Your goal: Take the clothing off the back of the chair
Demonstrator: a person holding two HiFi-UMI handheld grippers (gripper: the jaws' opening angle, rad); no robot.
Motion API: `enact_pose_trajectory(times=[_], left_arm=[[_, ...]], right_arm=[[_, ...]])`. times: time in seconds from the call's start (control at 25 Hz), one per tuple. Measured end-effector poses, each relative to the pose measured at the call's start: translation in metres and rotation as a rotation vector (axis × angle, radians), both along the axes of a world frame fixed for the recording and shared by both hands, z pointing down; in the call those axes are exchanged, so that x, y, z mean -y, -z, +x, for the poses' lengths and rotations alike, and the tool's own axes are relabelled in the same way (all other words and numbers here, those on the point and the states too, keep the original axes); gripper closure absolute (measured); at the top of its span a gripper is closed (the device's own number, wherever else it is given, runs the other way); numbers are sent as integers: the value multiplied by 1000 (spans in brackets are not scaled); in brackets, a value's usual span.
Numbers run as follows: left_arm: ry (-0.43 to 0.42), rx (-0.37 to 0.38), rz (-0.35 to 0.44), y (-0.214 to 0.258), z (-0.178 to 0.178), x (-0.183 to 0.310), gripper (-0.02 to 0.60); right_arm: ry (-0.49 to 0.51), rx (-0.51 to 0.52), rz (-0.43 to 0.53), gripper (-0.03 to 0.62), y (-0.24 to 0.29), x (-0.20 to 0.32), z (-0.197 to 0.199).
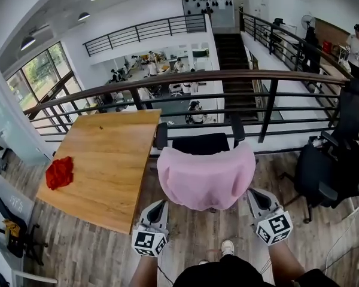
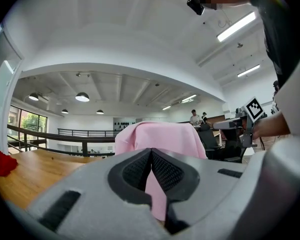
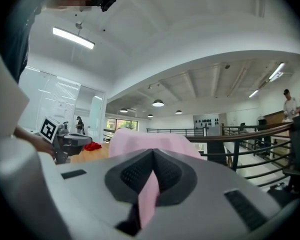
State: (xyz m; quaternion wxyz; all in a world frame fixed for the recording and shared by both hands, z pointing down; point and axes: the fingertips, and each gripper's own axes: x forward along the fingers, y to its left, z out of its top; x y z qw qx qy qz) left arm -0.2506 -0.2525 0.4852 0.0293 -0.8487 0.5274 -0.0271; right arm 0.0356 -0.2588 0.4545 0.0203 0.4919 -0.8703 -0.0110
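Head view, looking steeply down: a pink garment lies draped over the backrest of a black office chair at the centre of the frame, its cloth covering the backrest from edge to edge, with the chair's seat and two armrests showing just above it in the picture. The left gripper meets the garment's lower left edge and the right gripper its lower right edge, each carrying its cube of square markers toward the bottom of the frame. Left gripper view: the two dark textured pads are pressed together at their tips, with a strip of pink cloth pinched between them and hanging down through the gap below; the bulk of the garment rises just behind the jaws at centre frame. Right gripper view: the jaws are likewise closed on a fold of the same pink cloth, which runs down between the pads, and the garment fills the middle distance beyond. To the left of the chair in the head view stands a wooden table, close beside it, bearing a crumpled red cloth near its left edge. A dark metal railing with a wooden top rail crosses the frame above the chair. A second black chair stands at the right edge on the plank floor.
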Motion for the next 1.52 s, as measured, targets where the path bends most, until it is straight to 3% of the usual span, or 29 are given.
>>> enact_pose_trajectory(times=[0.32,0.52,0.72,0.88,1.24,1.52], left_arm=[[39,-26,19,15,-4,50,561],[87,-31,31,25,-18,77,455],[102,5,11,23,-26,104,453],[111,37,-16,18,-33,123,453],[58,49,-105,-4,-26,145,445],[14,80,-111,-11,-13,163,433]], right_arm=[[-67,0,-2,589,4,46,33],[-51,-13,-26,526,0,78,38],[-73,-24,-30,537,-5,106,53],[-53,-38,-54,508,-13,127,52],[40,-81,-146,443,-42,156,39],[91,-96,-180,402,-58,174,31]])
